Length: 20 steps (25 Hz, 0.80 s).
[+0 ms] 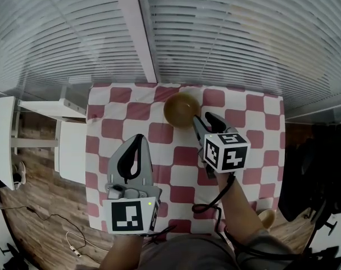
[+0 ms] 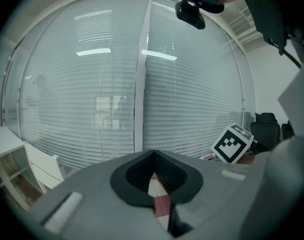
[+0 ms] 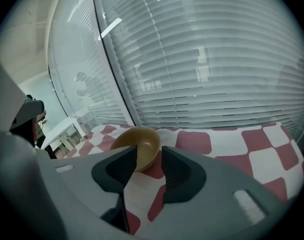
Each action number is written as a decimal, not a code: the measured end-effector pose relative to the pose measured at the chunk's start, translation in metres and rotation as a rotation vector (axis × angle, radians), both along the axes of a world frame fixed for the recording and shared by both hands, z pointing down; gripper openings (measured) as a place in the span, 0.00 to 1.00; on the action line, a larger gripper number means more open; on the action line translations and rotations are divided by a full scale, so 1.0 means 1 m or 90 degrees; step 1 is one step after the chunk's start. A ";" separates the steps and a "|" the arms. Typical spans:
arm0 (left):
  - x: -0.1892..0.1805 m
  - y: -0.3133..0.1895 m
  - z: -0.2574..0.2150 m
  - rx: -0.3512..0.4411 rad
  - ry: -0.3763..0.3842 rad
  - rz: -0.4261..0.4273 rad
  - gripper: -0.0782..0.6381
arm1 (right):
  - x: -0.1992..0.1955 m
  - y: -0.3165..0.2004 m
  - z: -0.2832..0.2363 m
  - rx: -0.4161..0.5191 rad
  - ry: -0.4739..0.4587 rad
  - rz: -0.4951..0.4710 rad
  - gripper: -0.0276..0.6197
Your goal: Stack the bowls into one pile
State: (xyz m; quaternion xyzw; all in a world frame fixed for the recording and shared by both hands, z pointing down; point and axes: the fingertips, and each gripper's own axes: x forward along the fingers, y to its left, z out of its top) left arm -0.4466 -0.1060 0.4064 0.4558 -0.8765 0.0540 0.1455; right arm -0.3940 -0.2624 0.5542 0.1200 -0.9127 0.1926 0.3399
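In the head view, you are holding the left gripper [image 1: 137,139] over the near part of the checkered tablecloth [image 1: 260,122]. Its jaws are meeting at the tips, clenched on nothing. The right gripper [image 1: 204,117] is pointing at the brown bowl [image 1: 180,108], which is sitting on the far middle of the cloth, close to the white blinds [image 1: 243,32]. The jaws of this gripper are standing apart, with their tips just beside the near right rim of the bowl. Only this view is giving you both grippers together, along with the wooden floor [image 1: 41,218] and the white side table [image 1: 1,139] on the left. The left gripper view is looking almost level over the table, so the bowl is not appearing there. It is confirming the closed jaws, with only a thin slit between them where a strip of red and white cloth is showing. This view alone is showing the marker cube [image 2: 233,144] of the right gripper from the side and a black chair [image 2: 266,126] behind it. The right gripper view is looking down at the bowl from close by. The released jaws are framing the right edge of the bowl without pressing on it, and the cloth is showing in the gap between them. Here the inside of the bowl is looking smooth and light brown, but I cannot tell whether it is one bowl or several nested together.
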 end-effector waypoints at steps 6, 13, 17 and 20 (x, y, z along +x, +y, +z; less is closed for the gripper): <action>-0.011 0.005 0.012 -0.012 0.015 -0.011 0.11 | -0.010 0.002 0.012 -0.007 0.016 -0.001 0.31; -0.021 0.006 0.030 -0.020 0.034 -0.021 0.11 | -0.015 0.000 0.030 -0.014 0.034 0.001 0.30; -0.027 0.006 0.035 -0.021 0.042 -0.025 0.11 | -0.020 -0.001 0.032 -0.013 0.037 0.001 0.29; -0.030 0.008 0.040 -0.023 0.045 -0.028 0.11 | -0.023 0.000 0.035 -0.012 0.037 0.002 0.27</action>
